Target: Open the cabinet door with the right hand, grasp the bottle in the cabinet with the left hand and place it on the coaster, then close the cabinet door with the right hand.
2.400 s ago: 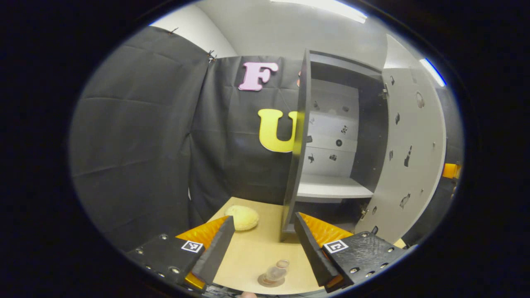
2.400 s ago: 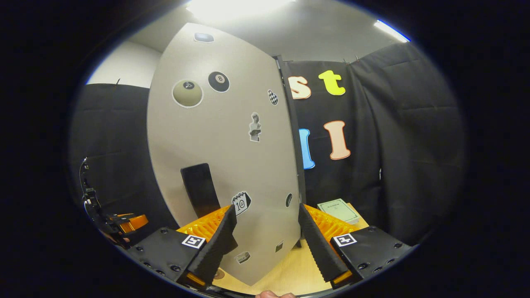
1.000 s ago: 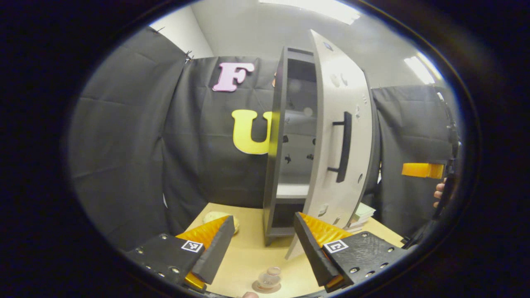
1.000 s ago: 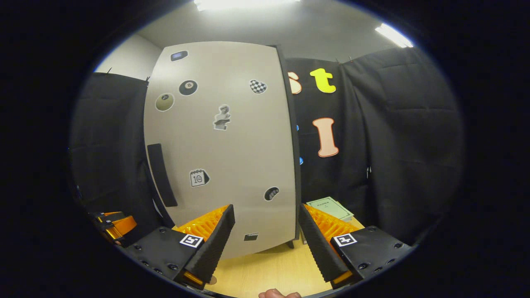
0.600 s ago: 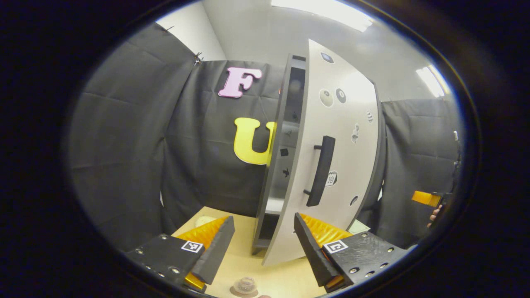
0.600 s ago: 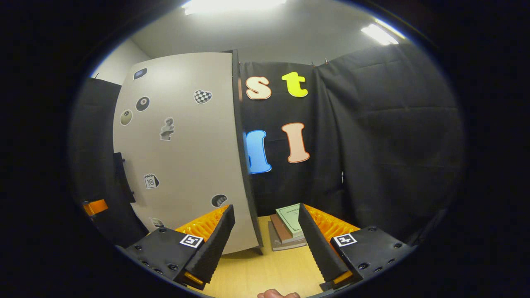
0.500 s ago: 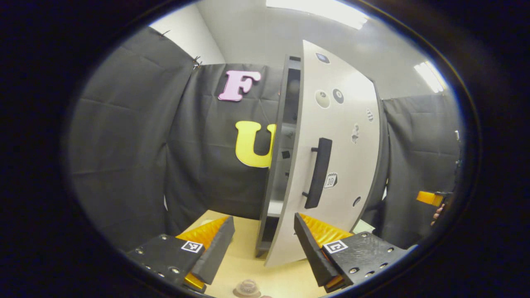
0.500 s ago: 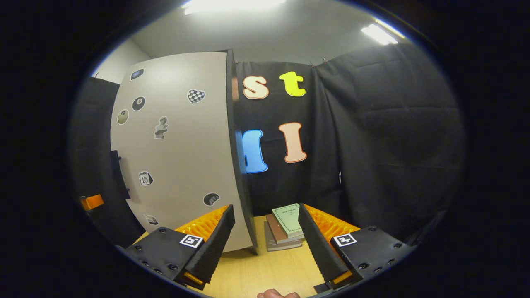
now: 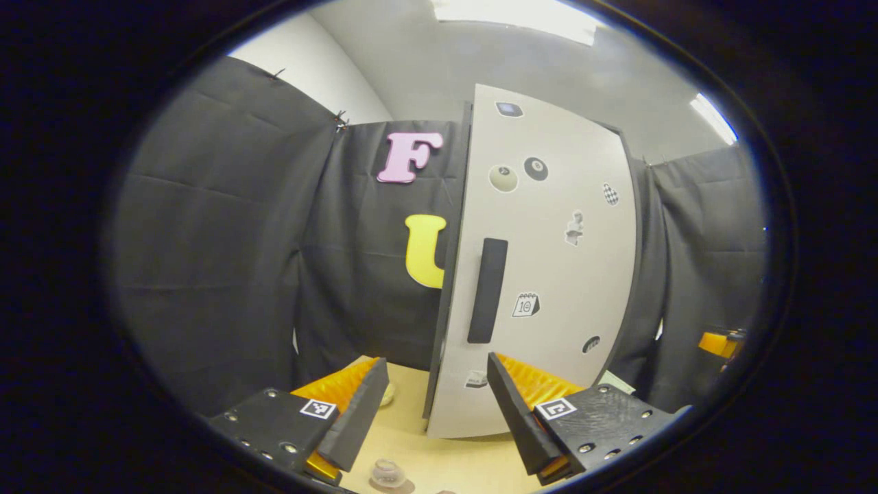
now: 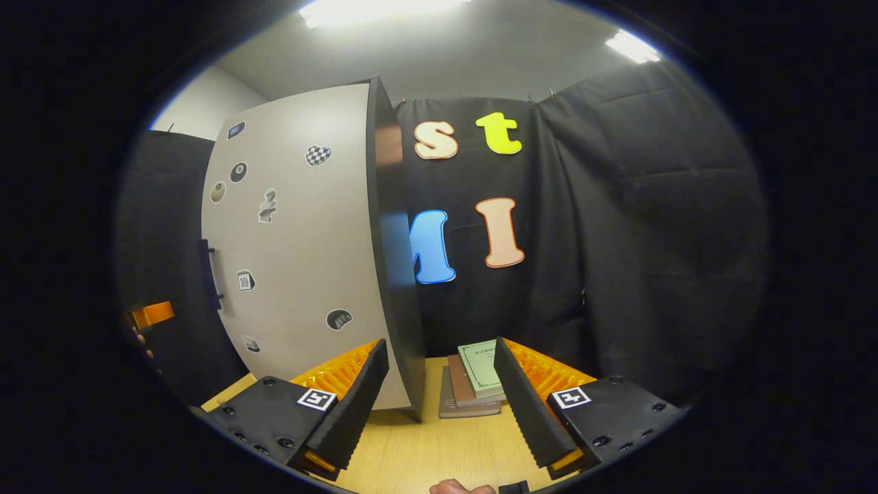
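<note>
The cabinet door (image 9: pixel 549 274) sits flush against the cabinet (image 10: pixel 394 240), its pale face dotted with stickers and its long axis running straight up and down. The dark bar handle (image 9: pixel 488 290) stands vertical too, near the door's left edge in the left gripper view. From the right gripper view the door (image 10: pixel 302 254) faces off to the left, and the cabinet's dark side panel turns toward the camera.

Down at the bottom of the left gripper view, the bottle (image 9: pixel 387 473) stands upright on the coaster (image 9: pixel 405 487), cap end up, on the tan table (image 9: pixel 453 460) in front of the cabinet and well apart from the door. The coaster peeks out as a thin rim under it.

The left gripper (image 9: pixel 436 401) has its fingers spread wide with nothing between them. The right gripper (image 10: pixel 440 401) is just as wide apart and grips nothing, poised above the table (image 10: pixel 425 446). Beyond its fingers a small stack of books (image 10: pixel 473 384) lies flat beside the cabinet's foot. A pale rounded object (image 9: pixel 388 393) sits on the table left of the cabinet, mostly hidden behind a finger.
</note>
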`<control>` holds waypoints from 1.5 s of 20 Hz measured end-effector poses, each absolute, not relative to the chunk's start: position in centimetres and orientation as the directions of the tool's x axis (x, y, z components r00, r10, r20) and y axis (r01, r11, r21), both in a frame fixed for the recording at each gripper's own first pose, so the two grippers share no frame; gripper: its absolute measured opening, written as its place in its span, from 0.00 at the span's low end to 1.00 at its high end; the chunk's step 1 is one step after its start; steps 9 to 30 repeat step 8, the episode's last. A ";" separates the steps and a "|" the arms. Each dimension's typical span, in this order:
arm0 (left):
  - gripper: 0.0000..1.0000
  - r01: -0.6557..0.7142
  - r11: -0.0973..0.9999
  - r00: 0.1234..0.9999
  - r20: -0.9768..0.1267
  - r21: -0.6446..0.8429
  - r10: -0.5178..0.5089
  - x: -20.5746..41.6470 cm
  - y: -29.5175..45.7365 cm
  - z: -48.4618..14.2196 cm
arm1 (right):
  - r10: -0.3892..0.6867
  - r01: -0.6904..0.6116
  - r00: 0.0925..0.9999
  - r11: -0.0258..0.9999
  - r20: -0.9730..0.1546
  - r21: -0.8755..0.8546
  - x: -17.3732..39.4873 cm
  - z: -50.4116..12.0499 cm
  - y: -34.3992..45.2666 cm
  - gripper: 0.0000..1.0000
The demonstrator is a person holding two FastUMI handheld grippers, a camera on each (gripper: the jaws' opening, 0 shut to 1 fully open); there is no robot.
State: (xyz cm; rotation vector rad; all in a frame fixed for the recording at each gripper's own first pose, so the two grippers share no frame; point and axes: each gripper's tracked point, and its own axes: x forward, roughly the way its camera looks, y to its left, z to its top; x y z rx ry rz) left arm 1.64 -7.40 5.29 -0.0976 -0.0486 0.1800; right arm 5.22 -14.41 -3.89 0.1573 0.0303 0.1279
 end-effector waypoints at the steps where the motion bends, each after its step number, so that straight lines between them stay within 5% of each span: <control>1: 0.87 -0.179 0.978 0.982 0.036 -0.105 0.183 1.3 -8.1 5.0 | 0.139 -0.135 0.990 0.979 -0.014 0.151 5.0 -3.9 -14.5 0.98; 30: 0.87 -0.214 0.976 0.976 0.018 -0.022 0.215 1.4 -9.2 4.1 | 0.141 -0.135 0.990 0.979 -0.030 0.151 4.5 -5.0 -14.4 0.98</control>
